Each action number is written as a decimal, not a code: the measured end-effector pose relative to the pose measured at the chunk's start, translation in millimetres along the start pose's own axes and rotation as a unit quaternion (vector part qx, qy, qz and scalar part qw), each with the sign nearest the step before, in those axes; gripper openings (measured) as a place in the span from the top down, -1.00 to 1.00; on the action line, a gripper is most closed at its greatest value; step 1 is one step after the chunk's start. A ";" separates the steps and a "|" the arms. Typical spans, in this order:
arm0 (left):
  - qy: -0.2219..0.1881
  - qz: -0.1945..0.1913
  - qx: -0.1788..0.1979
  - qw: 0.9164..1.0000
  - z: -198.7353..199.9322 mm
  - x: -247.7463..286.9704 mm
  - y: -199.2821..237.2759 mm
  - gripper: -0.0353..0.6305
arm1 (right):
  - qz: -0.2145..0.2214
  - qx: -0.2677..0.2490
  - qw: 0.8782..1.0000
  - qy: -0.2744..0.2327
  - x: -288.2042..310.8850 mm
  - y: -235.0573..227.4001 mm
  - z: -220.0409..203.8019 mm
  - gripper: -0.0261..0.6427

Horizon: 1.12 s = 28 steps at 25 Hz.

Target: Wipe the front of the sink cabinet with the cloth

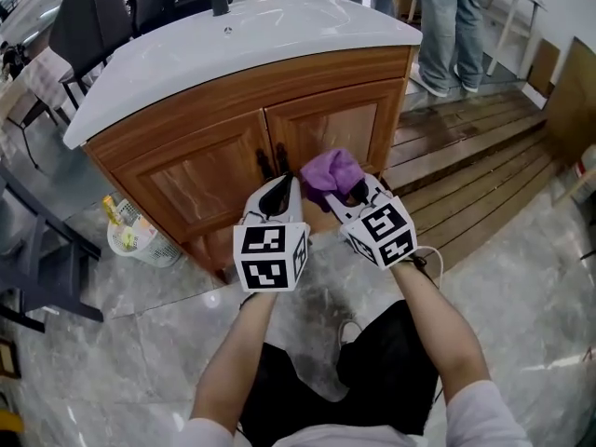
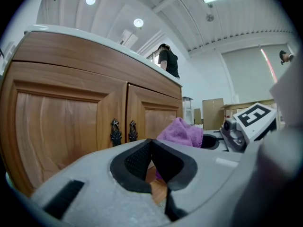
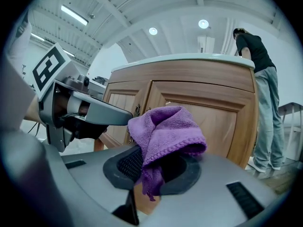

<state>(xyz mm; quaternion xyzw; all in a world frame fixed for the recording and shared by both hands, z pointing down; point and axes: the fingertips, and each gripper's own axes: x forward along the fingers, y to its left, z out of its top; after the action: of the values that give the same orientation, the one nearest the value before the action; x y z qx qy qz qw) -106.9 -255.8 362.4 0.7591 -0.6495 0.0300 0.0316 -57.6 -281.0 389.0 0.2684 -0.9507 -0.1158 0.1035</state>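
Note:
The wooden sink cabinet has two doors with dark handles under a white basin top. A purple cloth is bunched in my right gripper, which is shut on it a short way in front of the right door. The cloth folds over the jaws in the right gripper view. My left gripper hangs beside it on the left, jaws shut with nothing between them, facing the door seam. The cloth also shows in the left gripper view.
A small white bin with rubbish stands on the marble floor left of the cabinet. Wooden decking lies to the right. A person stands behind the cabinet. Dark chairs stand at the back left.

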 end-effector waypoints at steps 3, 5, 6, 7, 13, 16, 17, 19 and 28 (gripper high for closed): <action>0.002 -0.008 0.002 1.000 -0.4 8.8 -8.4 0.88 | -0.013 0.000 1.000 0.000 -4.0 -12.0 -5.2 0.72; 0.004 -0.013 0.004 1.000 -1.9 14.7 -13.9 0.88 | -0.019 0.008 1.000 0.000 -5.7 -19.5 -9.5 0.72; 0.006 -0.016 0.005 1.000 -2.8 17.4 -16.4 0.88 | -0.022 0.013 1.000 0.002 -6.4 -23.5 -12.8 0.72; 0.007 -0.018 0.005 1.000 -3.5 20.1 -18.7 0.88 | -0.026 0.016 1.000 0.005 -7.6 -28.2 -16.3 0.72; 0.010 -0.034 0.005 0.999 -9.7 35.1 -29.3 0.88 | -0.082 0.032 0.996 0.025 -22.3 -72.1 -41.2 0.72; 0.015 -0.040 0.006 0.999 -14.6 41.1 -34.3 0.88 | -0.112 0.043 0.992 0.039 -30.5 -93.9 -57.0 0.72; 0.015 -0.042 0.006 0.999 -15.2 43.0 -35.5 0.88 | -0.121 0.045 0.991 0.045 -32.8 -100.0 -61.9 0.72; 0.016 -0.044 0.005 0.999 -15.6 46.4 -37.4 0.88 | -0.135 0.046 0.988 0.055 -37.0 -110.5 -71.1 0.72; 0.011 -0.049 0.006 0.999 -11.3 55.9 -40.0 0.88 | -0.133 0.035 0.990 0.042 -39.8 -113.9 -59.8 0.72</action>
<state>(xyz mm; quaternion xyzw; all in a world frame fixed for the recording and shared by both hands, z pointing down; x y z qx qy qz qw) -58.8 -303.7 378.2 0.7901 -0.6106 0.0411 0.0356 46.5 -364.0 409.2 0.4009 -0.9047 -0.0836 0.1175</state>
